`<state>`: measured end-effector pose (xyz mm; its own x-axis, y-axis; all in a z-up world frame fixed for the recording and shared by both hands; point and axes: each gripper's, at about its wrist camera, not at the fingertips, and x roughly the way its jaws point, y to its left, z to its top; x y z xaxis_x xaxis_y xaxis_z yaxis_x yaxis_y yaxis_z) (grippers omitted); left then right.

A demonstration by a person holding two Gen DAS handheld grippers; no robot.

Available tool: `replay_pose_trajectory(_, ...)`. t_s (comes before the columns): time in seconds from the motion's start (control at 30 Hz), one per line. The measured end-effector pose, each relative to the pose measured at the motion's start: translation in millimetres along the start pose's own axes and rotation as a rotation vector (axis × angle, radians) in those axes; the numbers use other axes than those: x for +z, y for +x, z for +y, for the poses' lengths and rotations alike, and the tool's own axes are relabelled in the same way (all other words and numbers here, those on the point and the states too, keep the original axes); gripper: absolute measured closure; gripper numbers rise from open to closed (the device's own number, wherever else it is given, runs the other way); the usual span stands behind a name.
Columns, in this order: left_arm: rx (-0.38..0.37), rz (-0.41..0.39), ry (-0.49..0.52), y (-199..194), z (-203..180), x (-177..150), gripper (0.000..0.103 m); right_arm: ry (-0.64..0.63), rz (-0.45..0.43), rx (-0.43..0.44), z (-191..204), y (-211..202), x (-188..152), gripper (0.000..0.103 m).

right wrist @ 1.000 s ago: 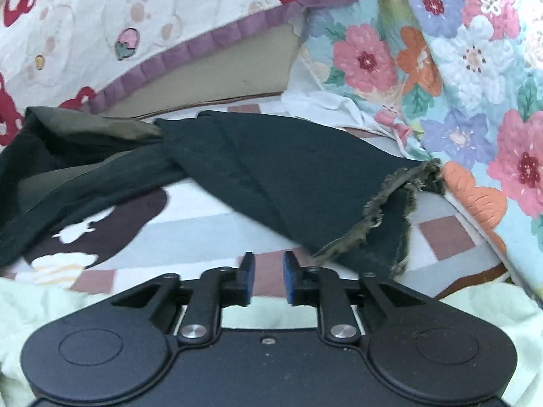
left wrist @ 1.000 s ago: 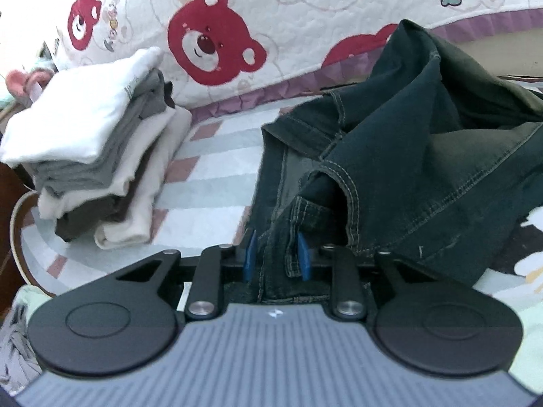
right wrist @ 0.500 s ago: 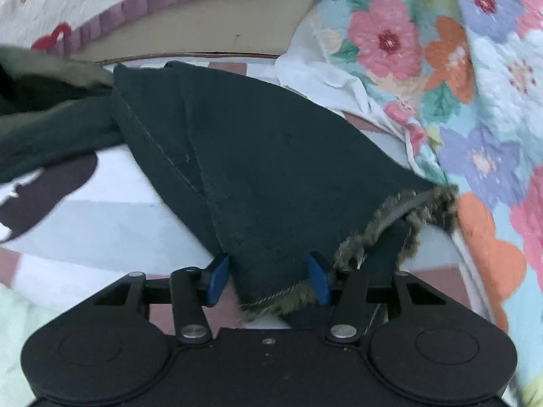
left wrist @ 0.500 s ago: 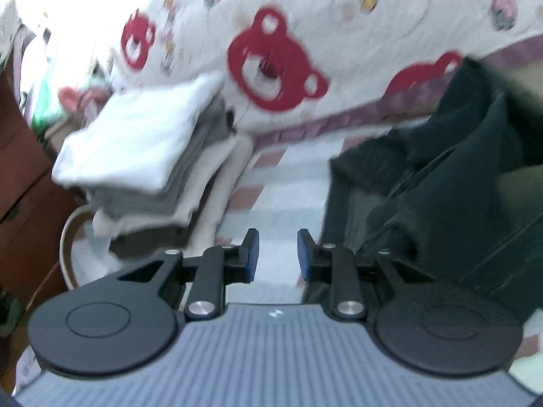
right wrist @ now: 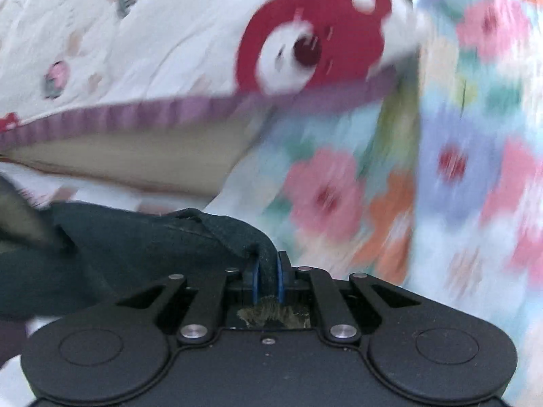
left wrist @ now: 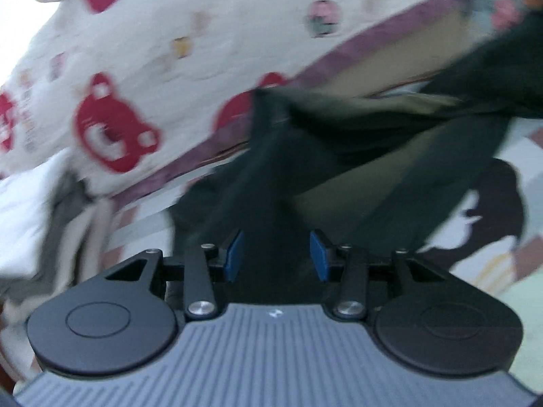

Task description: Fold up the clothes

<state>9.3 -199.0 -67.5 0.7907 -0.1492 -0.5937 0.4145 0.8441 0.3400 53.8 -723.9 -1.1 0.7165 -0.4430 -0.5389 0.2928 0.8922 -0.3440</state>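
Observation:
A pair of dark green jeans (left wrist: 339, 142) lies rumpled across the bed. In the blurred left wrist view my left gripper (left wrist: 276, 256) is low over them. Its jaws are opening, and a band of the dark cloth runs between the blue pads (left wrist: 234, 254) without being pinched. In the right wrist view my right gripper (right wrist: 268, 276) is closing on a leg end of the jeans (right wrist: 135, 237). Its pads press the cloth, and the frayed hem (right wrist: 275, 315) sticks out behind them. The held leg hangs off to the left.
A stack of folded white and grey clothes (left wrist: 40, 210) sits at the left on the striped sheet (left wrist: 492, 254). Behind it rises a white quilt with red bears (left wrist: 169, 51). A floral quilt (right wrist: 441, 169) fills the right side.
The right gripper reached the frayed hem, shut on it and lifted it toward the quilts. The left gripper swung left off the waistband, then came back over the jeans with its jaws wider.

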Motion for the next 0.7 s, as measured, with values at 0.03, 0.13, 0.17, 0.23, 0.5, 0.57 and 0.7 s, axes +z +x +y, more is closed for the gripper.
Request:
replay_pose_trajectory(0.03,-0.017,0.003,0.014,5,-7,4,0.055,0.015,-0.041,-0.064,-9,10,11,0.086)
replay_pose_trajectory(0.13,-0.049,0.032,0.071,26,-25,13,0.054,0.128,-0.135,-0.292,-23,35,34,0.050)
replay_pose_trajectory(0.17,-0.051,0.043,0.094,32,-32,15,0.054,0.172,-0.108,-0.286,-23,43,37,0.048)
replay_pose_trajectory(0.23,-0.065,0.060,0.128,42,-43,15,0.052,0.240,-0.070,-0.167,-13,48,27,0.048)
replay_pose_trajectory(0.5,-0.100,0.165,0.180,75,-52,-2,0.045,0.203,0.121,0.234,70,48,-78,0.046)
replay_pose_trajectory(0.57,-0.096,0.193,0.161,83,-44,-4,0.041,0.181,0.179,0.303,89,45,-104,0.046)
replay_pose_trajectory(0.7,-0.105,0.237,0.149,88,-26,-4,0.038,0.140,0.247,0.409,122,36,-137,0.046)
